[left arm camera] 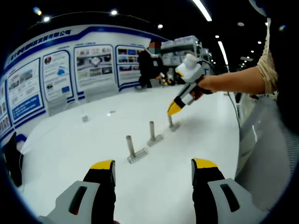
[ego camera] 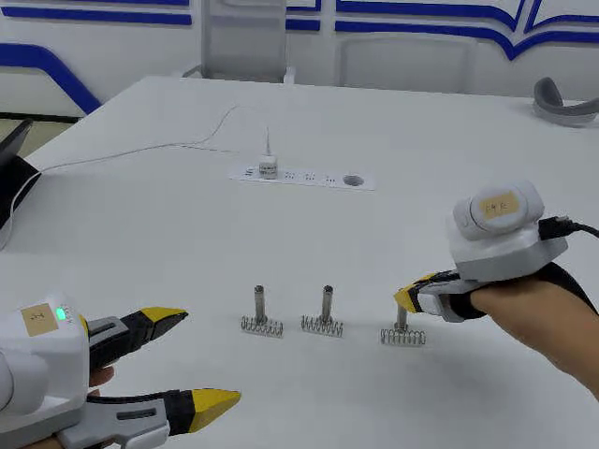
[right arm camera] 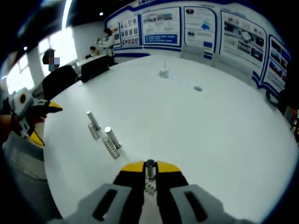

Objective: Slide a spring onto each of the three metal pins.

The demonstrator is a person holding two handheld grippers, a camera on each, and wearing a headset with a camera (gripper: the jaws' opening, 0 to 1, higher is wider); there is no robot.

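Note:
Three metal pins stand in a row on the white table: left pin (ego camera: 260, 301), middle pin (ego camera: 328, 301), right pin (ego camera: 401, 317). One spring lies flat at the foot of each: (ego camera: 262, 326), (ego camera: 322, 325), (ego camera: 403, 337). My right gripper (ego camera: 407, 298) is shut on the top of the right pin (right arm camera: 150, 169), whose spring (right arm camera: 149, 187) lies below the jaws. The other two pins (right arm camera: 110, 135) (right arm camera: 92, 118) stand to its left. My left gripper (ego camera: 201, 360) (left arm camera: 153, 164) is open and holds nothing. It hovers short of the left pin (left arm camera: 130, 145), near the table's front.
A white power strip (ego camera: 304, 176) with a plug (ego camera: 269, 168) and a thin cable lies mid-table behind the pins. A grey curved object (ego camera: 566, 103) rests at the far right. A chair (ego camera: 245, 37) stands behind the table, and a dark object (ego camera: 14, 168) sits at the left edge.

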